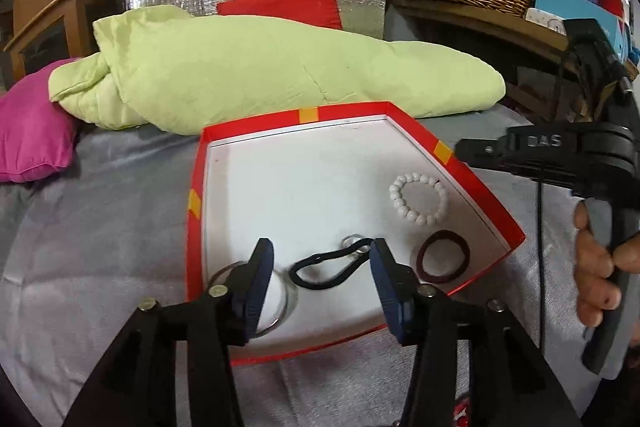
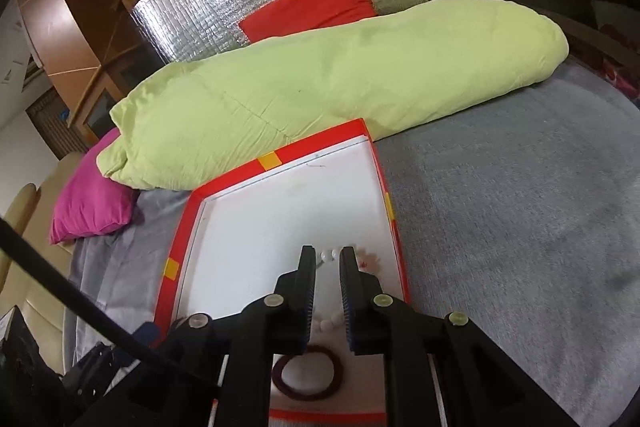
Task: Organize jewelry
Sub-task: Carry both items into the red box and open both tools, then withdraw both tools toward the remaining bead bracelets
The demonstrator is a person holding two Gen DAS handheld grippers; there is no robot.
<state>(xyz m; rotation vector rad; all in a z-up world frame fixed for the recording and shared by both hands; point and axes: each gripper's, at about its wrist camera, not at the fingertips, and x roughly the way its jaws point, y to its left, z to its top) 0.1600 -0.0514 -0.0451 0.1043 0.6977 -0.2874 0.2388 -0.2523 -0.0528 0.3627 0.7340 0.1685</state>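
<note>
Jewelry lies in the red box [image 1: 478, 183]: a white bead bracelet [image 1: 418, 199], a black hair tie [image 1: 328, 269] and a dark red hair tie [image 1: 442, 253]. The left gripper [image 1: 322, 277] hangs half open around the black tie, gripping nothing. The right gripper [image 2: 327, 281], slightly parted, straddles the bracelet's beads; close gently on one bead strand. A metal ring [image 1: 286, 301] and the box's rim crowd both.
</note>
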